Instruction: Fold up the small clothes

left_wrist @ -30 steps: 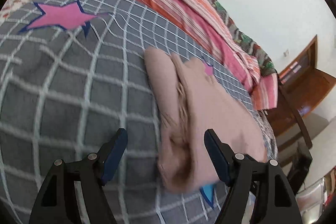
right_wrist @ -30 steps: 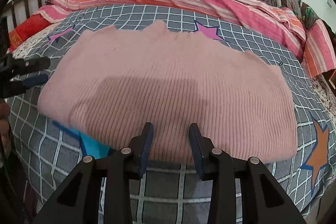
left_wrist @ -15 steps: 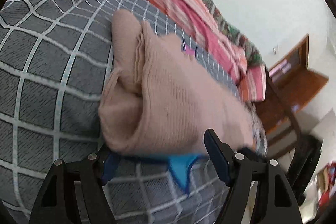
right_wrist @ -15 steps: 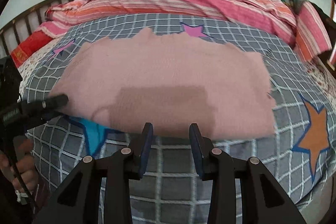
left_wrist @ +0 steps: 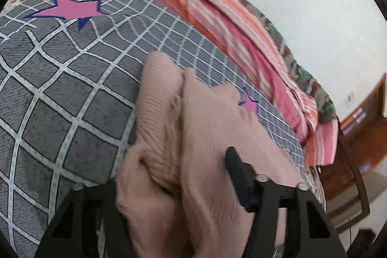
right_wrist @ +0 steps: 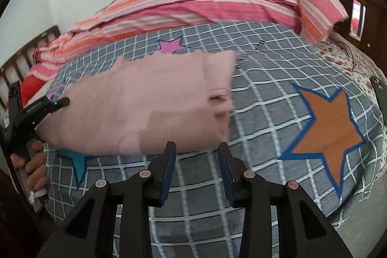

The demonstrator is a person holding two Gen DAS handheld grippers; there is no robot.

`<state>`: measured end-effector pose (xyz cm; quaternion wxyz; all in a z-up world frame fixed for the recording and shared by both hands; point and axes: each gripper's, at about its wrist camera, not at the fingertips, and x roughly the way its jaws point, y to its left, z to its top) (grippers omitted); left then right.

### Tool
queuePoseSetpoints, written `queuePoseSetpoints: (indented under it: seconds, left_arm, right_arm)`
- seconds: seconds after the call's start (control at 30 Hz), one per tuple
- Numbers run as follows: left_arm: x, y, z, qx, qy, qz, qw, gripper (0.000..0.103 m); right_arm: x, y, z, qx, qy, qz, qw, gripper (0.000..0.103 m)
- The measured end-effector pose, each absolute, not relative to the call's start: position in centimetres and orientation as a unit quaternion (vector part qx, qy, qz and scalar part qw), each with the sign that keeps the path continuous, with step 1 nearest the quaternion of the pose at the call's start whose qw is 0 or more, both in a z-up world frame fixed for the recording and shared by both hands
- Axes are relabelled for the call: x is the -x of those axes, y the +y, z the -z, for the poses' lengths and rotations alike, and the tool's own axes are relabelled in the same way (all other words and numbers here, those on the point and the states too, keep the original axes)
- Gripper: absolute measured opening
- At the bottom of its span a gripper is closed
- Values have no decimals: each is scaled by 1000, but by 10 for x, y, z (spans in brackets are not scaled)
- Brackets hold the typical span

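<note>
Grey bedspread (right_wrist: 266, 98) with a white grid and coloured stars fills both views, a striped pink and orange quilt (right_wrist: 193, 6) bunched along its upper edge. On it, left of centre in the right-wrist view, lies the folded pale pink ribbed knit garment (right_wrist: 145, 100). It looks light, soft and limp, likely to sag, so a doubled edge is the best hold. The left gripper (left_wrist: 179, 187) is closing, bunched knit between its jaws. The right gripper (right_wrist: 196, 158) stands partly open and empty. No containers show.
</note>
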<state>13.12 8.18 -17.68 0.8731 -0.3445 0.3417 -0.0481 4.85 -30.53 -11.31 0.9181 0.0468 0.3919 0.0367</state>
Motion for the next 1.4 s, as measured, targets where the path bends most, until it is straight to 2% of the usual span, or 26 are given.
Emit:
queuePoseSetpoints:
  seconds: [0.07, 0.17, 0.47, 0.67, 0.77, 0.9, 0.97, 1.0, 1.03, 1.07, 1.1, 1.23, 1.4]
  left_arm:
    - [-133, 86, 175, 349, 344, 32, 871, 32]
    - [-134, 85, 163, 348, 343, 23, 872, 23]
    - [-147, 20, 85, 246, 340, 32, 907, 21]
    - [-160, -70, 40, 178, 339, 86, 920, 21]
    - [-163, -118, 44, 158, 351, 119, 915, 21]
    - [-163, -188, 86, 126, 413, 187, 882, 21]
    - [-163, -212, 113, 104, 452, 202, 863, 23]
    - [-160, -217, 119, 97, 445, 205, 866, 25]
    - [-156, -216, 116, 98, 430, 217, 871, 37]
    - [-156, -212, 111, 115, 425, 252, 862, 57]
    - [-158, -207, 107, 136, 429, 282, 847, 62]
    - [-165, -161, 84, 221, 421, 331, 815, 64]
    - [-165, -100, 69, 208, 397, 259, 856, 65]
  right_arm:
    - [-49, -315, 111, -56, 388, -34, 919, 36]
    - [-52, -328, 109, -64, 385, -30, 920, 36]
    - [-61, -359, 98, -78, 371, -14, 925, 36]
    - [-59, -385, 89, -89, 368, 13, 926, 36]
    - [-55, -397, 85, -88, 368, 29, 925, 36]
    - [-45, -412, 81, -79, 372, 54, 923, 36]
    - [-41, -417, 81, -77, 375, 63, 922, 36]
    - [-39, -419, 80, -77, 375, 65, 921, 36]
    - [-38, -421, 79, -77, 375, 67, 921, 36]
    - [-37, -422, 78, -77, 375, 68, 921, 36]
    - [-37, -422, 76, -79, 373, 67, 922, 36]
    - [-47, -417, 66, -94, 364, 38, 926, 36]
    - [-70, -394, 52, -145, 347, -57, 925, 43]
